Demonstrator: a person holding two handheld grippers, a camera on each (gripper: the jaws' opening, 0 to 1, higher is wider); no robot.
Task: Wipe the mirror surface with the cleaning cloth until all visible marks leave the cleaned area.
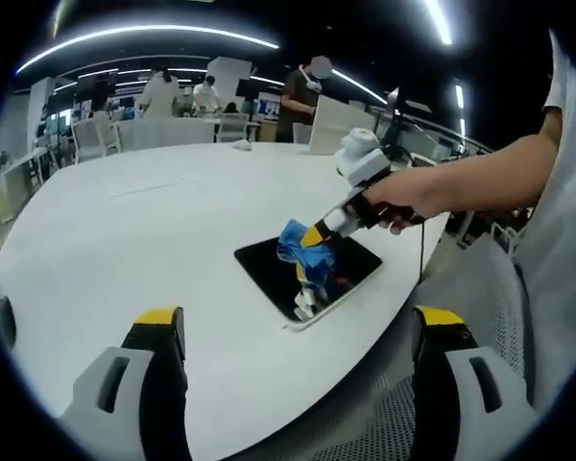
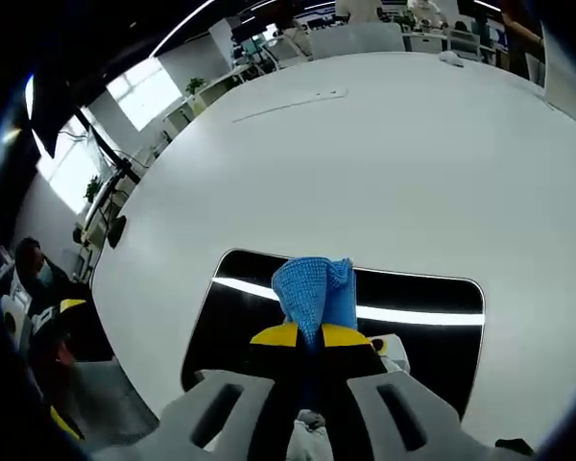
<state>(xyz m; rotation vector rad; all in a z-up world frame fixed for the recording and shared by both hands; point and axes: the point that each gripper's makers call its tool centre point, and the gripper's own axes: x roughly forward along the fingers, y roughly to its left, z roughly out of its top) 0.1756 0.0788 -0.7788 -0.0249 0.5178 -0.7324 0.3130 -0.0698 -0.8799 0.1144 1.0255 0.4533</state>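
A dark rectangular mirror (image 1: 269,271) (image 2: 422,317) with a white rim lies flat on the white table, near its front edge. My right gripper (image 2: 310,336) (image 1: 312,240) is shut on a blue cleaning cloth (image 2: 315,288) (image 1: 305,250) and holds it down on the mirror's middle. A bright ceiling light reflects as a stripe across the glass. My left gripper (image 1: 293,331) hangs open over the table's near edge, short of the mirror, with nothing between its yellow-tipped fingers (image 1: 158,331).
The round white table (image 1: 154,221) (image 2: 394,154) spreads far beyond the mirror. A small white object (image 1: 240,145) lies at its far edge. Chairs, desks and several people stand behind it. The person's arm (image 1: 470,182) reaches in from the right.
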